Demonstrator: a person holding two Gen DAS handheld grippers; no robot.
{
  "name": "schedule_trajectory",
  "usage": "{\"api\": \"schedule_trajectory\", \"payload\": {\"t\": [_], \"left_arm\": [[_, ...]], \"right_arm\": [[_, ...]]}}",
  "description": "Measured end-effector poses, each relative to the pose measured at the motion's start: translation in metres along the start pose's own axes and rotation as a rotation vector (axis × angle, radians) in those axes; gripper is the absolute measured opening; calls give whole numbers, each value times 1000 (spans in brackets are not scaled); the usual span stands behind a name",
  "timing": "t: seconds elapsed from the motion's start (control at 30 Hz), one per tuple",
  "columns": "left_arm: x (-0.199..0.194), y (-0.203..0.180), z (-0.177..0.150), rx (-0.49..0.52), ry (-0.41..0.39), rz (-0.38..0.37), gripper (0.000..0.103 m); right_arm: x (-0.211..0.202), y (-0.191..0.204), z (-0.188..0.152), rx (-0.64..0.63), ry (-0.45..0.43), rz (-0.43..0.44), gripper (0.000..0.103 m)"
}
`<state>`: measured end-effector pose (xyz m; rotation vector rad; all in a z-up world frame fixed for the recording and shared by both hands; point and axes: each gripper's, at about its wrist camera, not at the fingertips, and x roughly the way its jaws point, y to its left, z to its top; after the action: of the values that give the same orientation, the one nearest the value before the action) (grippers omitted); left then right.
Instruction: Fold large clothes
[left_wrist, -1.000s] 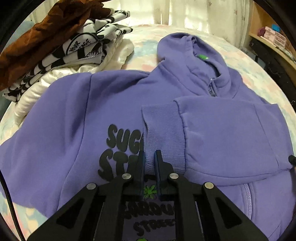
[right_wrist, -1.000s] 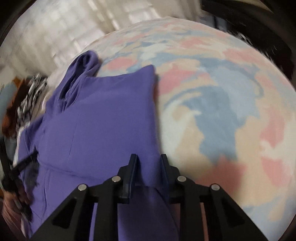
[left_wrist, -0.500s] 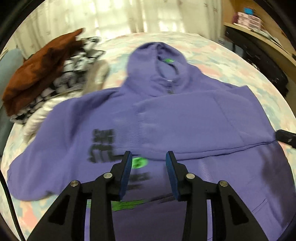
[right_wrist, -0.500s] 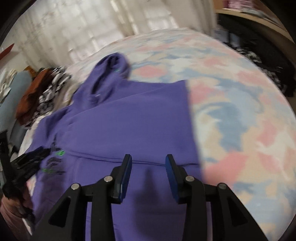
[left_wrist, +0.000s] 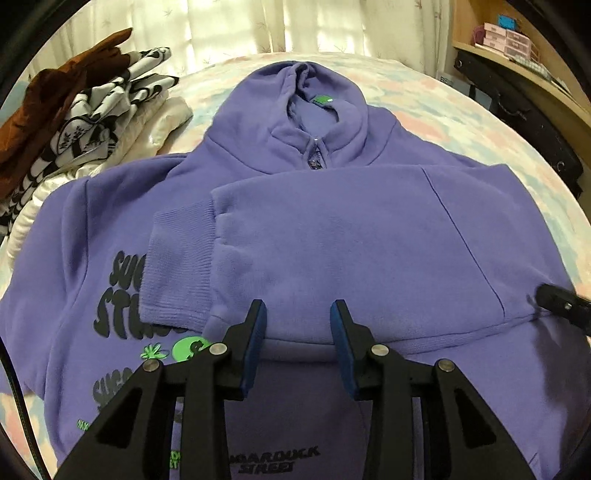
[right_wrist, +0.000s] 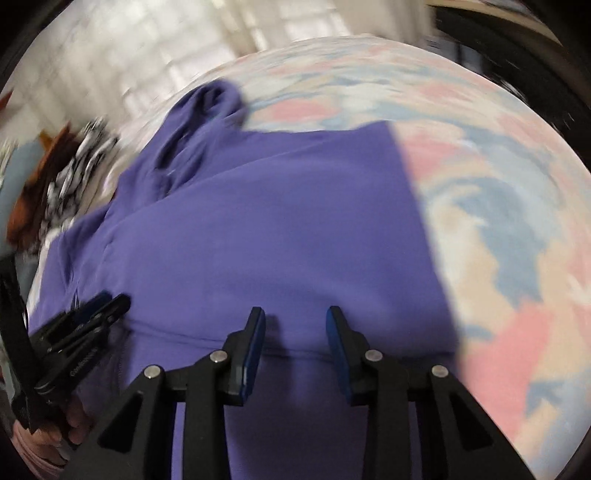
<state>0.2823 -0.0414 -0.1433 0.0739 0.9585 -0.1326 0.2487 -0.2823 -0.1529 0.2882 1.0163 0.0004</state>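
One large purple hoodie (left_wrist: 332, 236) is spread face up across the bed (left_wrist: 461, 122), its hood toward the curtains, and one sleeve (left_wrist: 280, 240) has been laid flat across the chest with the ribbed cuff (left_wrist: 177, 266) resting over the black print. The opposite sleeve, at the side of the stacked clothes, is judged to be the next part to be brought in; it should be taken near its cuff, lifted only slightly, and laid level over the first so that the side edges stay straight. The left hand-held gripper (left_wrist: 297, 338) is held released above the folded sleeve's lower edge, nothing between its jaws. The right hand-held gripper (right_wrist: 295, 341) is likewise parted and empty over the cloth; its jaws have just been closing a little, though that view is blurred, so contact with the fabric cannot be ruled out. A pile of folded clothes (left_wrist: 85, 122) lies just beside the unfolded sleeve and could be disturbed. A shelf (left_wrist: 517, 40) stands well apart
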Motion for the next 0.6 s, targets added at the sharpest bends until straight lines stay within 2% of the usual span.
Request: {"api": "schedule_trajectory", "payload": {"t": [0.1, 0.17, 0.2, 0.23, 0.33, 0.47, 0.6], "left_arm": [[-13, -4, -3, 0, 5, 19, 36], [-26, -8, -10, 5, 6, -4, 36], [-38, -12, -16, 12, -3, -19, 36], [-48, -14, -22, 19, -14, -24, 36], [-87, -25, -45, 54, -63, -33, 36], [-129, -30, -70, 41, -96, -39, 50], [-166, -25, -96, 22, -117, -27, 50]], "right_arm": [[-12, -25, -6, 108, 1, 61, 33], [-21, -29, -13, 140, 14, 69, 37], [-25, -28, -18, 149, 30, 44, 38], [-30, -25, -24, 150, 39, 27, 38], [-45, -14, -40, 129, 41, 56, 38], [-74, 6, -65, 90, 10, 69, 38], [-95, 22, -86, 76, 5, 107, 39]]}}
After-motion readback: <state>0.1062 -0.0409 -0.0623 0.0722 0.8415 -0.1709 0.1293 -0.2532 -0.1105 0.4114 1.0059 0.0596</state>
